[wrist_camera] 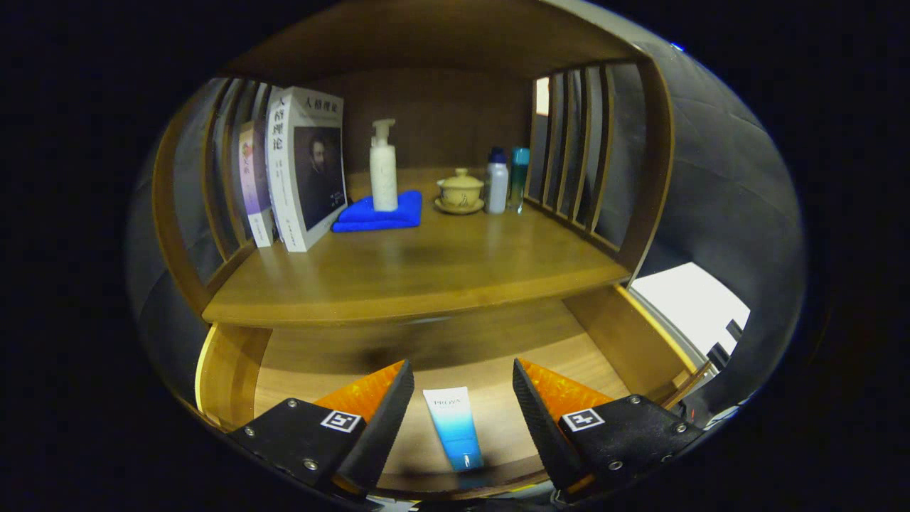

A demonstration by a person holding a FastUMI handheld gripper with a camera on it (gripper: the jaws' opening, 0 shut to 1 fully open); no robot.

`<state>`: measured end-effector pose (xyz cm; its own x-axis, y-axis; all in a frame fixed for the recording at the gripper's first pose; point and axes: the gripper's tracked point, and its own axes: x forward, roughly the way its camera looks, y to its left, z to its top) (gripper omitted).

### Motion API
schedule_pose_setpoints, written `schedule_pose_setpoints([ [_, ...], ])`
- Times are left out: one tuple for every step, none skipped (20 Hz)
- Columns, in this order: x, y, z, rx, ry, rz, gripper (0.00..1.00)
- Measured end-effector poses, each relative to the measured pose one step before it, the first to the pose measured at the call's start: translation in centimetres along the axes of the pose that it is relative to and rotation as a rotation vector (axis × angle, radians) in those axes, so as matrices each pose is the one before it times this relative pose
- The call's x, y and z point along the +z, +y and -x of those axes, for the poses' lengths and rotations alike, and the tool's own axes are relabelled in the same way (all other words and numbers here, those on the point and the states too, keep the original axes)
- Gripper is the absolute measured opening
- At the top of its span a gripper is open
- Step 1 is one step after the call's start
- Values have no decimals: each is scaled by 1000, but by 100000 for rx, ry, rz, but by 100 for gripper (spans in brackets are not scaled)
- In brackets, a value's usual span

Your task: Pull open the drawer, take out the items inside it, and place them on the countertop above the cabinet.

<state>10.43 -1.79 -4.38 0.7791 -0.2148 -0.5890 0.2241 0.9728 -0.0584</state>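
The drawer (298, 355) is seen pulled open below the countertop (426, 274) of the wooden cabinet. On the drawer's floor a white-and-blue cosmetic tube (453, 427) is laid flat, its white end pointing toward the cabinet and its blue end toward the camera. A brand word is printed on the white end; it appears to read "PRIIYA", though the letters are too small to be made out with certainty.

The gripper (461, 395) is held above the open drawer with its fingers spread wide apart. The tube is seen between them, touched by neither finger; nothing is grasped. A square black-and-white marker is fixed to each finger's base.

On the countertop, two books (302, 174) are stood upright against the slatted left side. Chinese characters are printed on the spine and cover of the larger one, together with a portrait; the smaller writing cannot be read. Just beside the books a folded blue cloth (373, 213) is laid, and a white pump bottle (383, 167) is stood upright on it. Further right, a lidded ceramic tea cup on a saucer (460, 192) is placed, and next to it, near the slatted right side, a white bottle with a blue cap (498, 181) and a teal bottle (520, 178) are stood close together.
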Motion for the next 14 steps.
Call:
schedule_pose_setpoints([
  [-705, -3, -676, -513, 3641, -136, 87],
  [-783, 331, -720, 265, 4044, 165, 87],
  [-832, 279, -650, 337, 5123, 50, 87],
  [-506, 564, -716, 1740, 3811, 431, 87],
  [-294, 351, -520, 436, 3436, 140, 87],
  [-395, 77, -446, -196, 3032, 751, 87],
  [-264, -136, -373, -1248, 3002, 754, 88],
  [-595, -165, -408, -1508, 4670, 837, 88],
  [-368, -190, -313, -794, 3962, 586, 87],
  [-246, -50, -408, -847, 2652, 84, 88],
  [-122, 45, -243, -49, 2347, -830, 88],
  [-511, -19, -382, -512, 2557, -588, 88],
  [-480, 65, -376, 694, 3222, -25, 88],
  [-515, -10, -523, -317, 2944, -21, 88],
])
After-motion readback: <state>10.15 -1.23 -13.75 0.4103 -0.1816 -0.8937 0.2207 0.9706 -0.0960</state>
